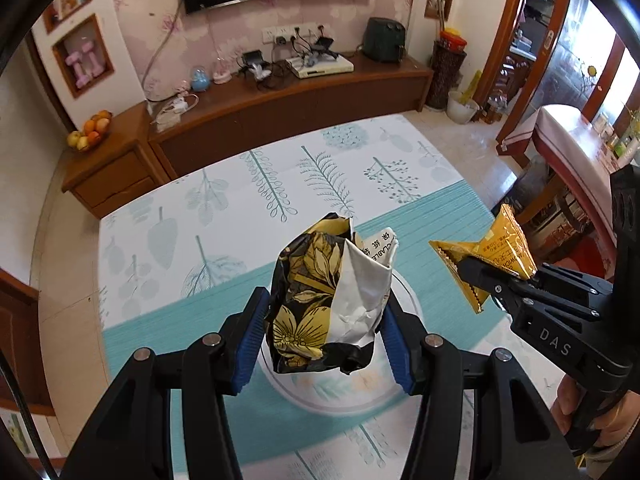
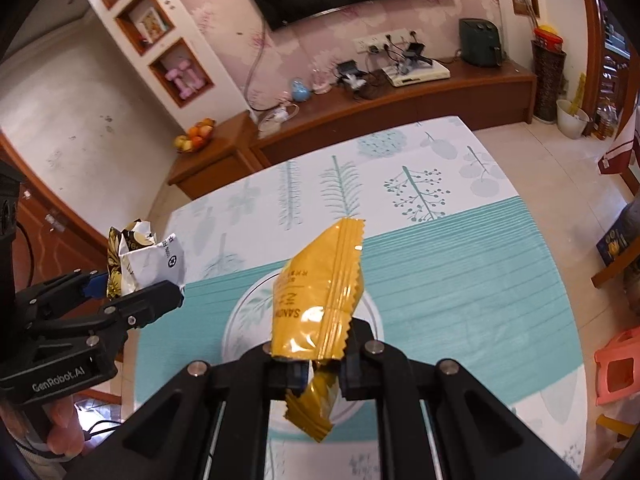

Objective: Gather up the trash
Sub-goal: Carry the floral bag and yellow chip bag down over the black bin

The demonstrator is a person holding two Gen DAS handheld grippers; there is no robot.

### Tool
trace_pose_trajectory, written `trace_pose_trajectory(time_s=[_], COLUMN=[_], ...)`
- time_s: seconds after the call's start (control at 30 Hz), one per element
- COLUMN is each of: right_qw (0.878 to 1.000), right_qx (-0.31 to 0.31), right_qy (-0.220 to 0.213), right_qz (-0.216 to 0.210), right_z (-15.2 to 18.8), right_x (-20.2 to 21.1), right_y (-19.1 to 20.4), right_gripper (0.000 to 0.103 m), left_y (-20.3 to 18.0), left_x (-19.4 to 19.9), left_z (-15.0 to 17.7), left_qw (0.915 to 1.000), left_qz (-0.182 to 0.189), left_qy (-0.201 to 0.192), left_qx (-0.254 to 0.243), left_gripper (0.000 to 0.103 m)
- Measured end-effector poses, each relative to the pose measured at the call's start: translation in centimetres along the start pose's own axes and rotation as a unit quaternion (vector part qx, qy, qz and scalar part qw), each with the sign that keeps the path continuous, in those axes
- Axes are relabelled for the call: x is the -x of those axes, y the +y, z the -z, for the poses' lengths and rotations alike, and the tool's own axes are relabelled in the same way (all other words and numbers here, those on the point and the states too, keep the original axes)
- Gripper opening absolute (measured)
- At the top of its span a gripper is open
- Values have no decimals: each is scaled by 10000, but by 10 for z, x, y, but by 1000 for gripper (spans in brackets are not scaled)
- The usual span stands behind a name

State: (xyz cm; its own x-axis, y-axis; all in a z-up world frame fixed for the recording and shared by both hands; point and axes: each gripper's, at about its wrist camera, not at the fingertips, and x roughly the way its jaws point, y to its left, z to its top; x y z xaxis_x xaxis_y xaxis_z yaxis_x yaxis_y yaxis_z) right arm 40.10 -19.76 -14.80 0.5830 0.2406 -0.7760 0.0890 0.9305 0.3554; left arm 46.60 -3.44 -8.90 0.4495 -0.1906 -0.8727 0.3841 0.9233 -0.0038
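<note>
1. The left gripper (image 1: 324, 320) is clamping a crumpled black-and-gold flower-printed foil bag (image 1: 320, 300) between its blue ribbed pads (image 1: 252, 332), its jaws standing about half apart because the bag is bulky; the pads are pressing its two sides, so the bag is hanging clear of the surface below and can be carried.
2. The right gripper (image 2: 316, 364) is pinching a flat yellow plastic snack wrapper (image 2: 320, 292) near its lower end, its jaws nearly closed since the wrapper is thin; most of the wrapper is standing up above the jaws while a short serrated tail is dangling beneath them.
3. In the left wrist view the right gripper (image 1: 476, 276) and the wrapper (image 1: 496, 248) are sitting just beside the bag, both pieces of trash being held off the surface, probably ready to be carried to a bin.
4. Below, a teal-and-white leaf-patterned mat (image 1: 200, 240) with a round white medallion is lying bare of other trash as far as I can see.
5. Beyond it, a long brown wooden TV cabinet (image 1: 320, 92) is carrying cables, a white box and a dark green appliance (image 1: 384, 40).
6. Hard to make out: no trash bin is clearly identifiable; a white bucket (image 1: 460, 106) near the doorway may or may not be one. The wrapper's printing is only partly legible, and the people's hands are being cut off at the frame edges.
</note>
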Motion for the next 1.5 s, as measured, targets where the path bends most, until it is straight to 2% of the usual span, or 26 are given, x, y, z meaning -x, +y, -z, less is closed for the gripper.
trace_pose_trajectory(time_s=[0.3, 0.5, 0.67, 0.83, 1.0, 1.13, 1.33, 1.5], right_qw=[9971, 9917, 9884, 9871, 9880, 9896, 9879, 9849], right_qx=[281, 632, 978, 1100, 993, 809, 466, 35], right_qy=[-322, -502, -389, -93, 265, 605, 1286, 1664], right_qz=[-627, -996, -1099, -1157, -1149, -1026, -735, -476], right_z=[47, 94, 140, 189, 245, 303, 372, 426], right_x=[91, 155, 199, 224, 225, 205, 148, 81], right_y=[5, 6, 0, -10, -25, -37, -55, -77], right_gripper=[10, 10, 10, 10, 10, 9, 9, 9], left_y=[-34, -81, -123, -159, -185, -195, -195, -182], left_x=[96, 166, 199, 212, 200, 178, 114, 29], left_z=[56, 119, 174, 232, 289, 333, 395, 451], left_qw=[9977, 9922, 9900, 9911, 9938, 9943, 9922, 9882], left_qz=[-292, -434, -402, -262, -255, -161, 4, 218], left_qy=[-477, -953, -1008, -769, -427, -188, 295, 668], left_qx=[375, 682, 903, 1059, 993, 1041, 1211, 1364], left_gripper=[53, 53, 53, 53, 53, 53, 53, 53])
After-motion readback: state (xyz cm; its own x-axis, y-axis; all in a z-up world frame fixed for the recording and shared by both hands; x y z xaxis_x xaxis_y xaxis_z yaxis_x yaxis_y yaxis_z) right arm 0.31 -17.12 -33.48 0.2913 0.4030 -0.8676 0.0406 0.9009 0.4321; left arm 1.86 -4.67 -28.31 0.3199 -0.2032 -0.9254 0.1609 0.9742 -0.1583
